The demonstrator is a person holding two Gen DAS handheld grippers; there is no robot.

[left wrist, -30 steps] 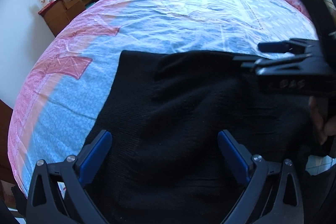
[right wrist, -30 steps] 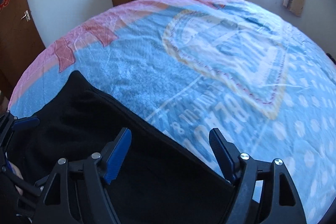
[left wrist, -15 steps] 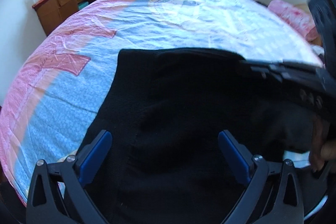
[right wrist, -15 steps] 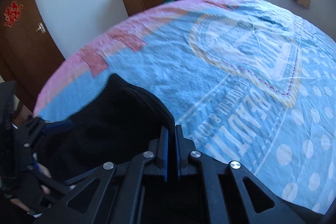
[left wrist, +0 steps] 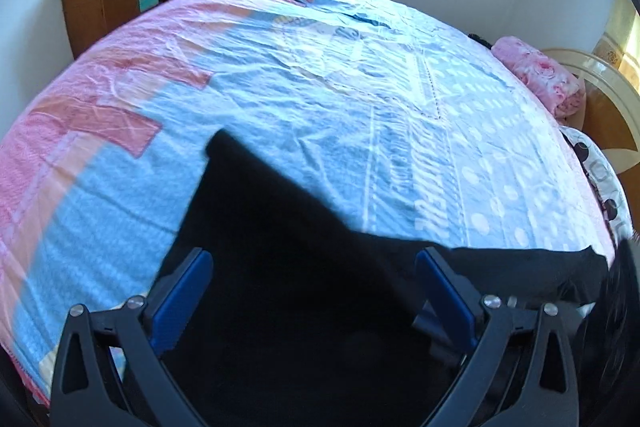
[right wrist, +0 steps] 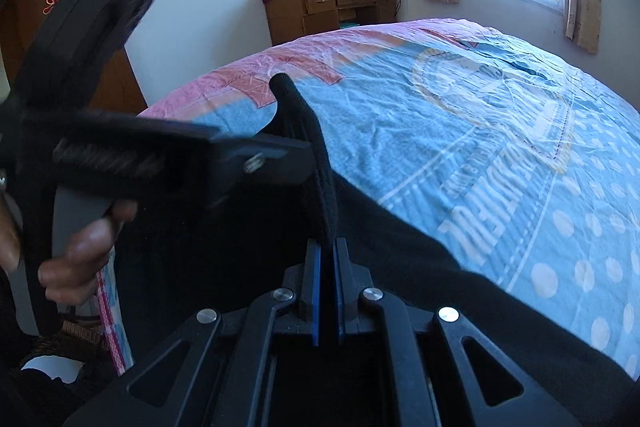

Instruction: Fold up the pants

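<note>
1. Black pants (left wrist: 280, 287) lie at the near edge of the bed (left wrist: 360, 107), one corner pointing toward the pink border on the left.
2. The right claw (right wrist: 328, 267) is clamped on a raised fold of the pants (right wrist: 316, 163), lifting it off the bed (right wrist: 480, 131).
3. The left claw (left wrist: 316, 291) hovers over the dark fabric, jaws spread wide, gripping nothing.
4. Beyond the pants' far edge, the blue bedspread runs bare to the window-side edge.
</note>
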